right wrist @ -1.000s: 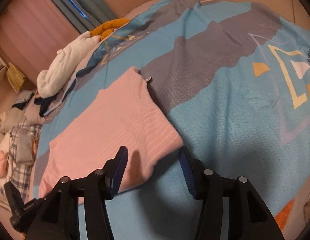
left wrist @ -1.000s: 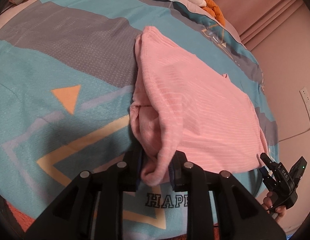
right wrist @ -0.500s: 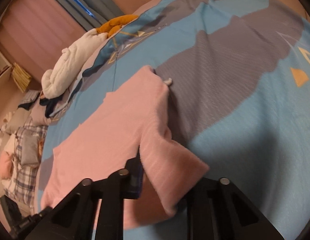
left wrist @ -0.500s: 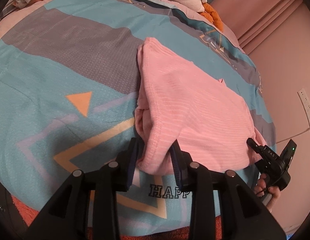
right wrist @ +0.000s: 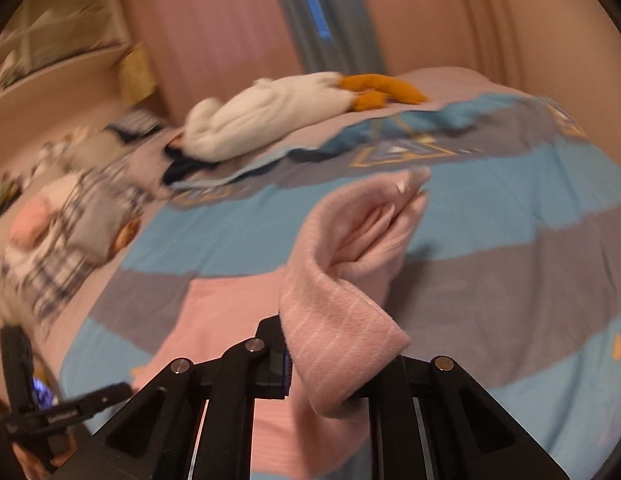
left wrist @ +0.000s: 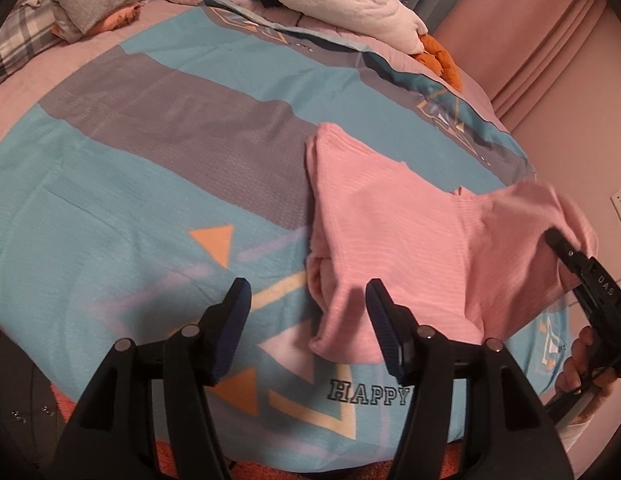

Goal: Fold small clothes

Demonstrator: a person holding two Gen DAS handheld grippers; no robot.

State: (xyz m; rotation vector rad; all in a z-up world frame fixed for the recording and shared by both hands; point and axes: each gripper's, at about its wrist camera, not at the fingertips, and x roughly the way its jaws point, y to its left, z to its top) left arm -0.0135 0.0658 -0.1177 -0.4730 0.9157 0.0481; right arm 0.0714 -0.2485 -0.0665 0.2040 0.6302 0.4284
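I see one pink top (left wrist: 394, 232) near the bed's (left wrist: 150, 184) front edge. My left gripper (left wrist: 306, 312) gapes empty; my right gripper (right wrist: 330, 364) clamps its lifted sleeve.

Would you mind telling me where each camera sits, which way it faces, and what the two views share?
Left wrist: on the open left gripper, looking across the bedspread at the pink garment; the right gripper and a hand show at right.
Right wrist: on the right gripper, shut on a lifted sleeve, facing the white plush toy.
Shared: garment, bedspread, plush toy.
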